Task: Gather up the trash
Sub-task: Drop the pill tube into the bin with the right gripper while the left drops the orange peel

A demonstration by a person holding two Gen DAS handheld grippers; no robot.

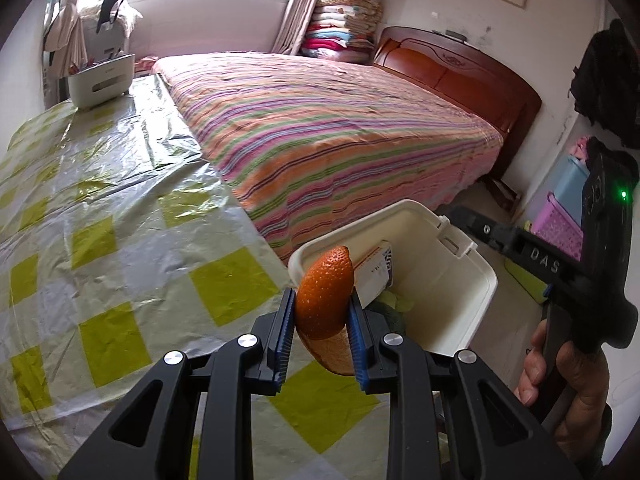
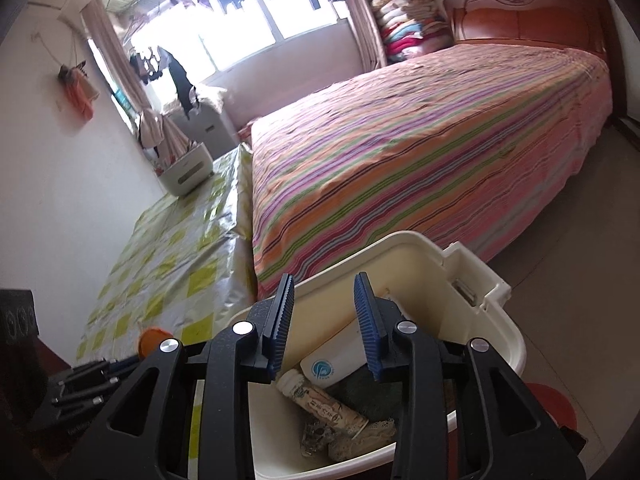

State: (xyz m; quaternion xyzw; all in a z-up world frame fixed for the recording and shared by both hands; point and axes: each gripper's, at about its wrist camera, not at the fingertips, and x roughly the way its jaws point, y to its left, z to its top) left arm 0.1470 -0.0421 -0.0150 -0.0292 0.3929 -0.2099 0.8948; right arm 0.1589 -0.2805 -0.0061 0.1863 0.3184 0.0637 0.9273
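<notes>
blown-out window (image 2: 256, 28) backlight, fisheye warp

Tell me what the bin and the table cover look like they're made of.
Bin: probably moulded plastic, cream, smooth and slightly glossy, with rounded rim and a moulded handle slot. Table cover: likely thin plastic sheeting, shiny and creased, printed with yellow-green squares; the glare and wrinkles suggest film, not cloth.
</notes>
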